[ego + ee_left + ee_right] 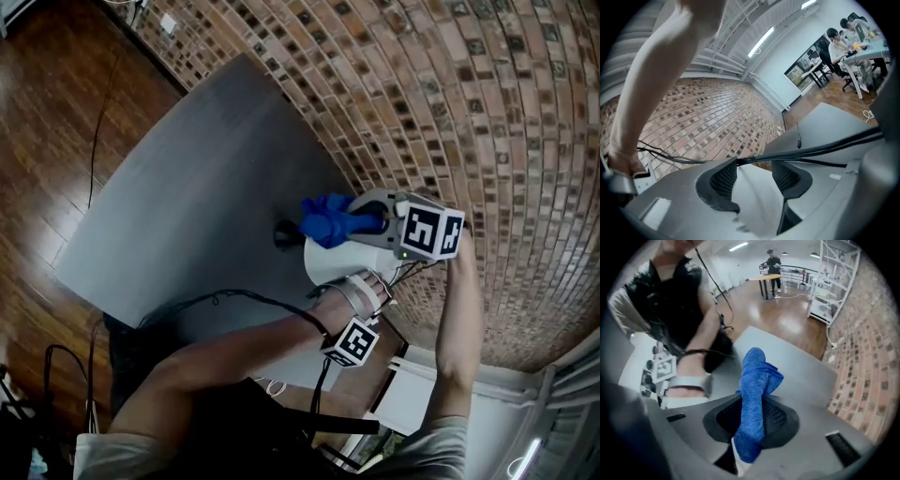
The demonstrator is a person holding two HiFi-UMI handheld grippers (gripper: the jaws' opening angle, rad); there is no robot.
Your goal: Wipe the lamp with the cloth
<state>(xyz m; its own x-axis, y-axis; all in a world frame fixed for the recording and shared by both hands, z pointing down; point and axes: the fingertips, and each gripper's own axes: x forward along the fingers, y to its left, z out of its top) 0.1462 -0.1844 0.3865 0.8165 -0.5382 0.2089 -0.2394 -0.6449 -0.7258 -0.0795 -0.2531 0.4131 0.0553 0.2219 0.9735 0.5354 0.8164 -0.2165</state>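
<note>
— Lamp (328,264): how does it look?
— White, smooth, clamped in my left hand-held gripper (754,176). My right hand-held gripper (752,420) pinches the blue cloth (754,380) just beside it. The brick wall (469,94) is close on one side, with open bench (187,187) beyond the cloth.

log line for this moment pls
left hand-held gripper: grips white lamp | right hand-held gripper: grips blue cloth over lamp
</note>
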